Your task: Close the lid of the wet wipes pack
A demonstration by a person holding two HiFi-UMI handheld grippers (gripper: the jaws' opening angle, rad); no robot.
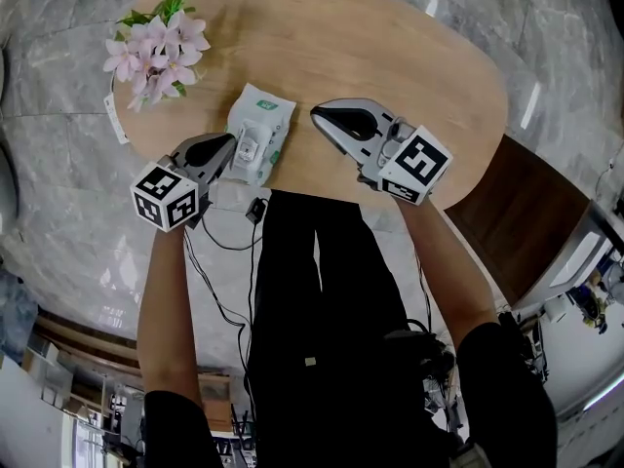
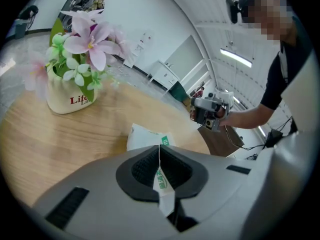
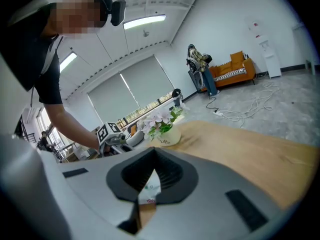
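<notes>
The wooden table (image 1: 409, 57) is seen first, with the wet wipes pack (image 1: 261, 115) lying close to its near edge, long axis running near to far. The lid (image 1: 250, 154) is judged to sit at the pack's near end, apparently not yet flat. The left gripper (image 1: 232, 146) is placed right against the pack's near-left side, jaws pressed together on nothing. The right gripper (image 1: 316, 114) is held just right of the far end, jaws likewise together and empty. The left is reckoned nearer the lid.

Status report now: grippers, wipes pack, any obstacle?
Left gripper shut, tip by the pack. Right gripper shut, apart from it. Lid: cannot tell if closed. Flowers stand clear.
</notes>
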